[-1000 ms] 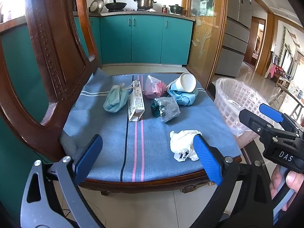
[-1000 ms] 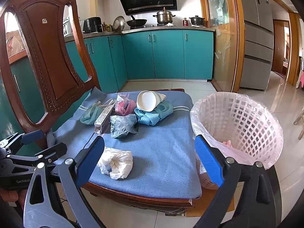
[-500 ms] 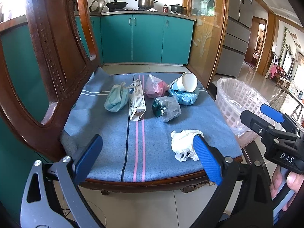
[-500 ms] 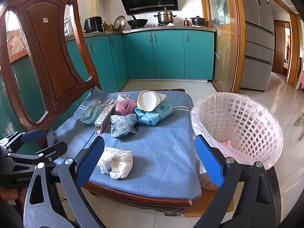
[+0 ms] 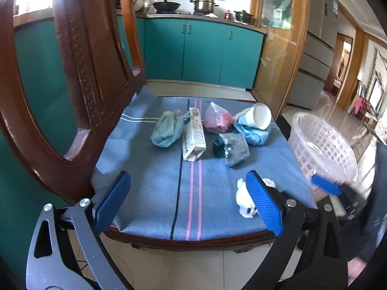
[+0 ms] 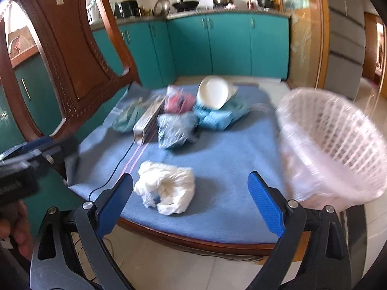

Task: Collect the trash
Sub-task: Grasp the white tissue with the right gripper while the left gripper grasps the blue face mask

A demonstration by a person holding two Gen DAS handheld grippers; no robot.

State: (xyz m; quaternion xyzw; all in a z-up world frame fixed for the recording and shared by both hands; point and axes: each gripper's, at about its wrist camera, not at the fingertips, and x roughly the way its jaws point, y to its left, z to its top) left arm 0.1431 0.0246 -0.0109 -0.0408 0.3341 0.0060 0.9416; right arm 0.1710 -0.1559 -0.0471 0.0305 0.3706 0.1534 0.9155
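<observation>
Through the left wrist view, I am holding my left tool (image 5: pixel 187 201) released, jaws spread wide and grasping nothing, over the near edge of a wooden chair (image 5: pixel 72 77) whose seat is carrying a blue striped cloth (image 5: pixel 150 181). A crumpled white tissue (image 5: pixel 243 199) is lying near the front of the cloth, partly hidden behind the tool's right finger. Further back, a teal pouch (image 5: pixel 167 133), a white carton (image 5: pixel 193 136), a pink bag (image 5: pixel 216 119), a white paper cup (image 5: pixel 257 118) tipped on a blue bag (image 5: pixel 254 135), and a grey-green bag (image 5: pixel 232 146) are sitting bunched together. A white lined basket (image 5: pixel 321 147) is standing beside the seat on the right. Through the right wrist view, which is motion-blurred, I am holding my right tool (image 6: pixel 191 203) equally released and empty, with the tissue (image 6: pixel 167 189) lying on the cloth between its fingers, untouched. The basket (image 6: pixel 336 145) is standing just right of the seat.
</observation>
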